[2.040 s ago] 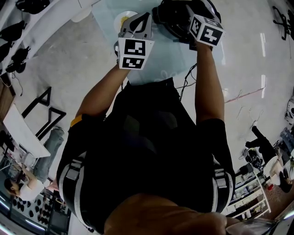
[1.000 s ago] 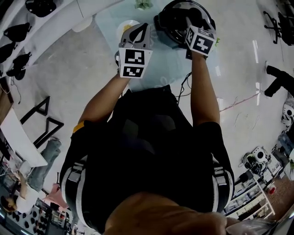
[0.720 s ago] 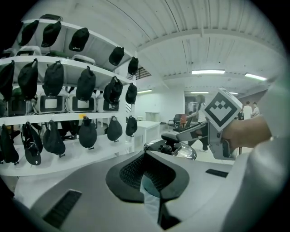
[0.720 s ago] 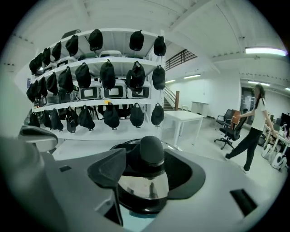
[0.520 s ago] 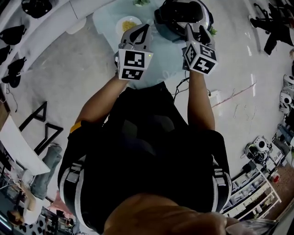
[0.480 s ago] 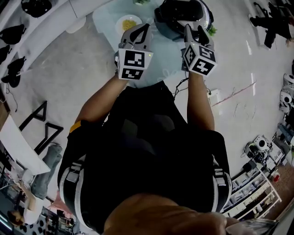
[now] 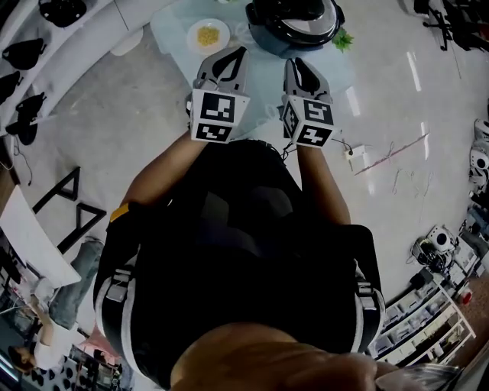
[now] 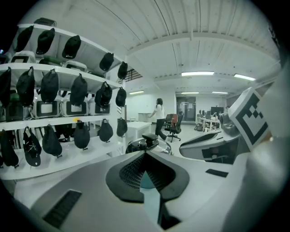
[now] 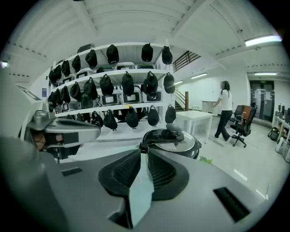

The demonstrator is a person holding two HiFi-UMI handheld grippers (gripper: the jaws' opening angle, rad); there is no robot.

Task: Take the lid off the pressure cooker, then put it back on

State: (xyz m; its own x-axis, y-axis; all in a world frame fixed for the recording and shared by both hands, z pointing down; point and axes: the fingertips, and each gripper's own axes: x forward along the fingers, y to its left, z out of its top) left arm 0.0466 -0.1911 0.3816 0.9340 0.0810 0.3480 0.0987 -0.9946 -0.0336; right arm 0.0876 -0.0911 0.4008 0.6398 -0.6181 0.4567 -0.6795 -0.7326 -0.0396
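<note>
The black pressure cooker [image 7: 292,21] stands at the far side of the glass table [image 7: 263,76] with its lid [image 9: 177,144] seated on it. Both grippers hang side by side short of it and touch nothing. The tips of my left gripper [image 7: 231,57] meet, so it is shut and empty; in the left gripper view the cooker [image 8: 148,142] shows just past those tips [image 8: 145,152]. My right gripper [image 7: 296,67] has just been closing, and its jaws [image 9: 144,155] stand almost together with nothing between them. The cooker [image 9: 174,141] lies ahead of it.
A white plate of yellow food [image 7: 208,34] sits left of the cooker and a green sprig [image 7: 342,40] right of it. White shelves of black bags [image 9: 122,97] stand behind the table. A person [image 9: 224,111] walks by an office chair [image 9: 241,124] far back.
My right gripper has left the cooker's lid, drawn back toward the body and closed its jaws. The left gripper has drawn back a little too. The lid stays on the cooker.
</note>
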